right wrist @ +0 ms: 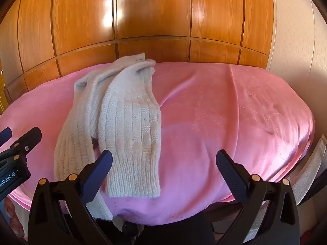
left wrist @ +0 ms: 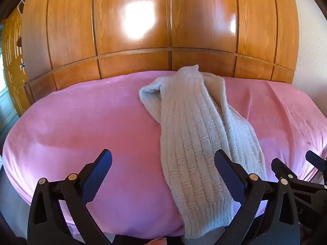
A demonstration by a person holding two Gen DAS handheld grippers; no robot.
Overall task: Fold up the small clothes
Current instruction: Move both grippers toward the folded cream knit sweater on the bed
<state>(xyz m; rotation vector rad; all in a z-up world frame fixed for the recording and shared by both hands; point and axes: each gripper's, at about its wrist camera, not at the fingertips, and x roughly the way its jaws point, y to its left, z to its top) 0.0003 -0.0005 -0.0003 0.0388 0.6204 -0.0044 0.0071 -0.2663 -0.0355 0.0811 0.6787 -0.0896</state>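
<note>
A pale grey-white ribbed knit garment [left wrist: 194,134] lies lengthwise on the pink blanket [left wrist: 81,122], one long piece overlapping another, its near end hanging over the front edge. My left gripper [left wrist: 163,161] is open and empty, low over the near edge, its right finger [left wrist: 229,173] above the garment's near part. In the right wrist view the garment [right wrist: 122,120] lies left of centre. My right gripper [right wrist: 163,161] is open and empty, its left finger [right wrist: 98,169] over the garment's near end. Each gripper shows at the edge of the other's view.
A glossy wooden panelled wardrobe [left wrist: 163,30] stands right behind the pink-covered surface. The blanket [right wrist: 235,112] has creases on its right side. A pale wall [right wrist: 296,40] is at the far right and a wooden door [left wrist: 12,65] at the far left.
</note>
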